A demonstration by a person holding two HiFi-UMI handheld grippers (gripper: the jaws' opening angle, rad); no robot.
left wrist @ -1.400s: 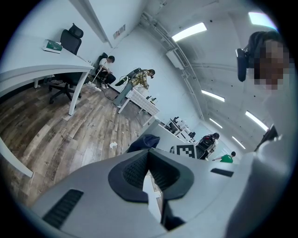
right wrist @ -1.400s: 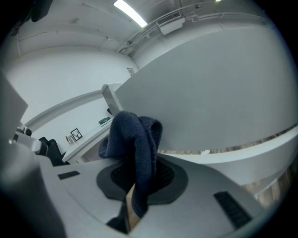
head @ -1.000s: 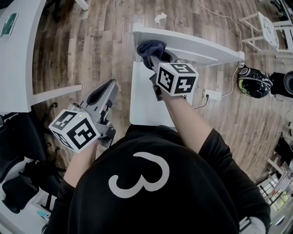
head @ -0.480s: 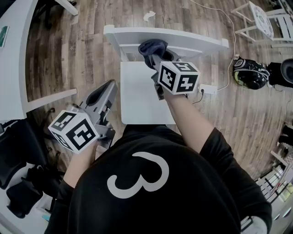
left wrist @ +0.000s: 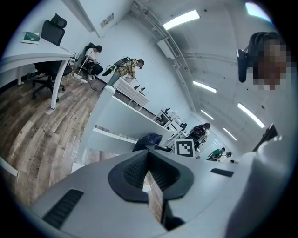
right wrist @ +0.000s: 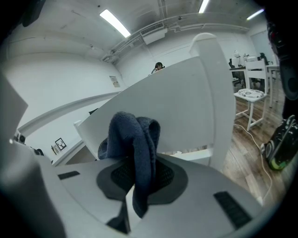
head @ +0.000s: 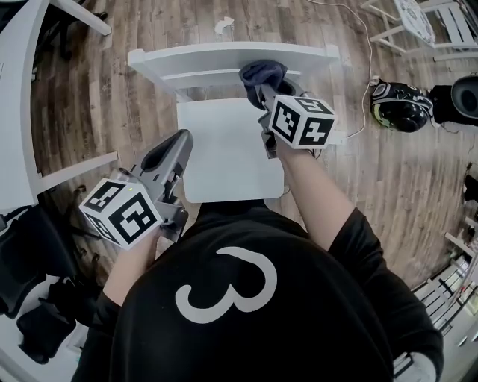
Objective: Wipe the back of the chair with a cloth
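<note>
A white chair stands below me, its seat (head: 224, 149) toward me and its backrest (head: 216, 58) at the far side. My right gripper (head: 263, 83) is shut on a dark blue cloth (head: 261, 73), which is pressed against the backrest right of its middle. In the right gripper view the cloth (right wrist: 135, 144) bunches between the jaws in front of the white backrest (right wrist: 186, 107). My left gripper (head: 166, 158) hangs shut and holds nothing, left of the seat. The left gripper view shows the backrest (left wrist: 116, 125) and the cloth (left wrist: 148, 140) from the side.
A white desk (head: 22, 112) runs along the left. A black and green helmet (head: 399, 106) lies on the wood floor at the right, near a white cable (head: 358, 33). A second white chair (head: 418, 19) stands at the top right. People are far off in the left gripper view.
My right gripper with the cloth has slid rightward along the backrest, from its left end to right of the middle. The left gripper has stayed put.
</note>
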